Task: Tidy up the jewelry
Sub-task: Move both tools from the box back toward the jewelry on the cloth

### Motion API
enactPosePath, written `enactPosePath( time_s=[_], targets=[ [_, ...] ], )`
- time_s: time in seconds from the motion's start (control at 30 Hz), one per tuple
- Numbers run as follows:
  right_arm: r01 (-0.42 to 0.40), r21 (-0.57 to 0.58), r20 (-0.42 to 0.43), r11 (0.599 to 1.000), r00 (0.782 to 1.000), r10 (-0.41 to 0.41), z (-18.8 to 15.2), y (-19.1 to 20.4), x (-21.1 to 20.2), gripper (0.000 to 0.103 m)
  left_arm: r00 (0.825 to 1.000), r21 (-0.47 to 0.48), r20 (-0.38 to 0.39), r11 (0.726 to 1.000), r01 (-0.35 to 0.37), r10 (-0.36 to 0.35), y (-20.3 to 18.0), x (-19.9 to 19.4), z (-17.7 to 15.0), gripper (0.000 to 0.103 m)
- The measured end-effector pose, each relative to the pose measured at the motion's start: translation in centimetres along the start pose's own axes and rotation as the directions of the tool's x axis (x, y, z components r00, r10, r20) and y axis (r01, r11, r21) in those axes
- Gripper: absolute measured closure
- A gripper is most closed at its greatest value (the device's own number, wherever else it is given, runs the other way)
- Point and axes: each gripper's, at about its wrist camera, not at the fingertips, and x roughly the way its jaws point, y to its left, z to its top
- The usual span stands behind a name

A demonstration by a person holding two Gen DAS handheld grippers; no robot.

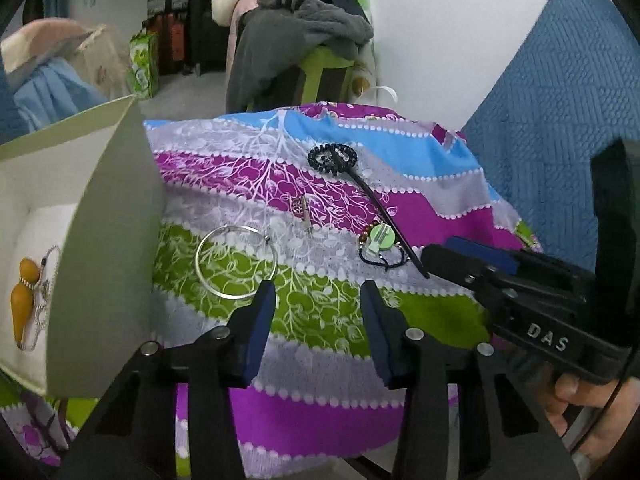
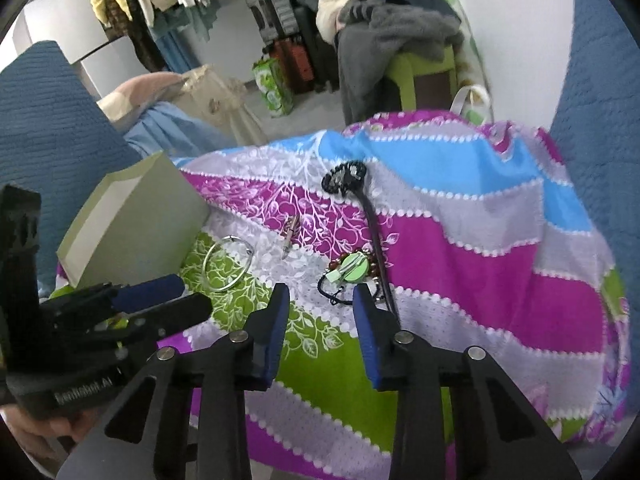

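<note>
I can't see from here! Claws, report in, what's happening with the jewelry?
Left claw and right claw open, empty. Silver bangle, green bead bracelet, black hairpin on cloth; box alongside. Nothing blocking.

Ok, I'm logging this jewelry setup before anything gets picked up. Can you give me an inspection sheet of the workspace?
Surface: striped floral cloth, rumpled.
Job's things: silver bangle, black beaded hairpin, green clip on a bead bracelet, small pendant, all loose on the cloth; open box at left holds an orange pendant.
Clutter: nothing seen.
Grippers: left gripper and right gripper both open, empty, above the cloth.
Cables: nothing seen.
Surroundings: clothes piled on a green stool, blue quilt.
</note>
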Motion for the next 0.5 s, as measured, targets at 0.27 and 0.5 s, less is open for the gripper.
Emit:
enactPosePath(
  time_s=[0.27, 0.5],
  targets=[
    [0.02, -0.015, -0.052, 1.0, 0.998, -0.021, 0.9, -0.9, 3.3, 0.075, 0.999, 0.034, -0.001, 0.998, -0.047, 0.047, 0.7, 2.8, 0.2, 0.069],
    [0.06, -0.05, -0.078, 0.997, 0.995, -0.064, 1.1, -0.8, 5.1, 0.076, 0.995, 0.043, -0.005, 0.994, -0.1, 0.1, 2.0, 4.4, 0.2, 0.07]
  ],
)
